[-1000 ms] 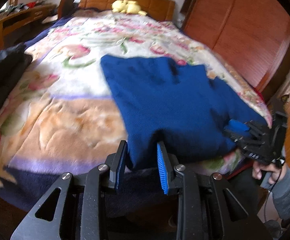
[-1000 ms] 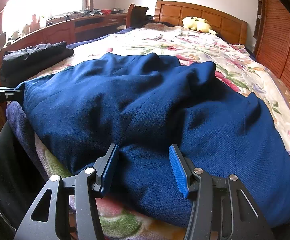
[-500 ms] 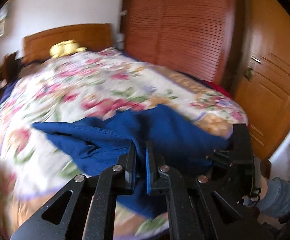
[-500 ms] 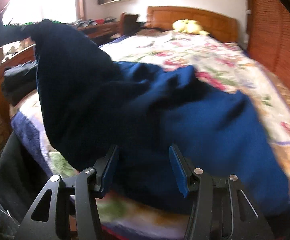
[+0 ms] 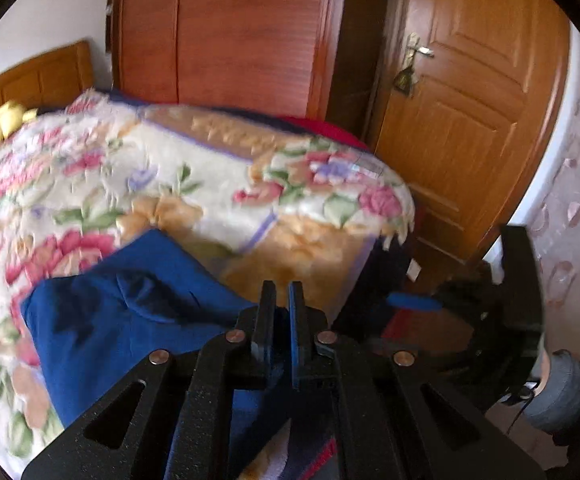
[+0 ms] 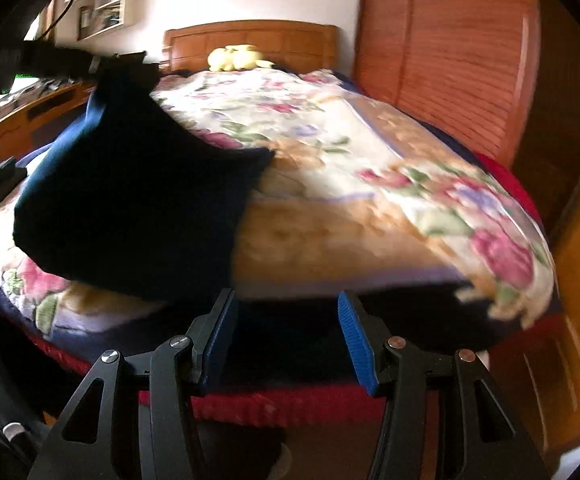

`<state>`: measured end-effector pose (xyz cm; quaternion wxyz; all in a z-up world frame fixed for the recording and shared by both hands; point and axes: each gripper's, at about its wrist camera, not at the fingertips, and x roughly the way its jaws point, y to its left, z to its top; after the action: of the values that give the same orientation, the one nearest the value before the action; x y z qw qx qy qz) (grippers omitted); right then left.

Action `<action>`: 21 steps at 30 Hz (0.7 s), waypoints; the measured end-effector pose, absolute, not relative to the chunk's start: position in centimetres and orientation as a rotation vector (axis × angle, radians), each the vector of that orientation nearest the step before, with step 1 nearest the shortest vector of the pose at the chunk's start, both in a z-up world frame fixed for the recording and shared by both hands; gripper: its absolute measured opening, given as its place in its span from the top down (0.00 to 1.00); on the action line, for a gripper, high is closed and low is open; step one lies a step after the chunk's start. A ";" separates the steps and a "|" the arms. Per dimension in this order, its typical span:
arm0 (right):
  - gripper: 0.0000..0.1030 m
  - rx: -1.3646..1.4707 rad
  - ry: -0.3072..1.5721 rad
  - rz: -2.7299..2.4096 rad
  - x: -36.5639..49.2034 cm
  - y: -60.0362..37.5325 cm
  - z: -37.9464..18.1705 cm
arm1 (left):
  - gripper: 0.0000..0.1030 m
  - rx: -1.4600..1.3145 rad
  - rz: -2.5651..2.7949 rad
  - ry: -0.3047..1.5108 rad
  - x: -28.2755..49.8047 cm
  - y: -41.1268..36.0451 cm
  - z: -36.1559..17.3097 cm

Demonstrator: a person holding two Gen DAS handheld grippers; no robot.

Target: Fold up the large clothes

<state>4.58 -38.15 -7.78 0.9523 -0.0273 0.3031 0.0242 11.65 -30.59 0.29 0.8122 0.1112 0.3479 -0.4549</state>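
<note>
Your left hand-held gripper [image 5: 281, 312] is pinched nearly closed on a fold of the large royal-blue knit garment [image 5: 129, 320], its blue-padded fingers [image 5: 296, 320] almost meeting with cloth between them. In the left wrist view the garment spreads from the fingers toward 9 o'clock across the floral fleece blanket [image 5: 209, 184] that covers the bed, one corner lying toward 11 o'clock.

Your right hand-held gripper [image 6: 285, 332] stands wide open at the foot of the bed with nothing between its fingers; beyond the gap lies the blanket's dark edge, and below that a red bed skirt [image 6: 290, 404]. In the right wrist view the garment [image 6: 129, 200] looks almost black. It is drawn up to a peak at about 10 o'clock, where your left hand-held gripper [image 6: 101, 65] has it, and hangs down from there onto the blanket [image 6: 370, 168], well left of the open fingers.

In the left wrist view your right hand-held gripper [image 5: 414, 303] sits at 3 o'clock, off the bed's corner, with a grey-sleeved arm [image 5: 570, 392] behind it. A yellow plush toy [image 6: 235, 57] rests against the wooden headboard [image 6: 249, 38] at 12 o'clock in the right view. A slatted wooden wardrobe [image 5: 229, 32] and a panelled wooden door [image 5: 470, 112] stand beyond the bed. Both views are blurred.
</note>
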 end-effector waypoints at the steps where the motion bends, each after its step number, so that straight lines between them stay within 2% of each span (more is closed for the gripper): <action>1: 0.48 -0.051 0.621 0.043 4.5 -38.6 -7.8 | 0.94 0.232 -0.968 0.760 11.5 -30.5 0.2; 4: 0.48 -0.055 0.619 0.041 4.5 -38.9 -7.5 | 0.91 0.234 -0.944 0.759 11.4 -29.3 0.9; 6: 0.48 -0.053 0.607 0.049 4.6 -38.4 -6.9 | 0.81 0.209 -0.923 0.727 11.0 -27.4 2.2; 14: 0.48 -0.008 0.529 0.150 5.5 -35.6 -4.0 | 0.79 0.179 -0.778 0.630 10.8 -19.8 4.2; 21: 0.48 -0.005 0.493 0.264 8.0 -32.4 -0.8 | 0.77 0.156 -0.656 0.665 11.3 -13.9 1.4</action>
<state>7.97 -32.43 -0.79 0.9612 -0.0023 0.2434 0.1301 11.35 -13.95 1.36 0.8900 0.0752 0.3202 -0.3159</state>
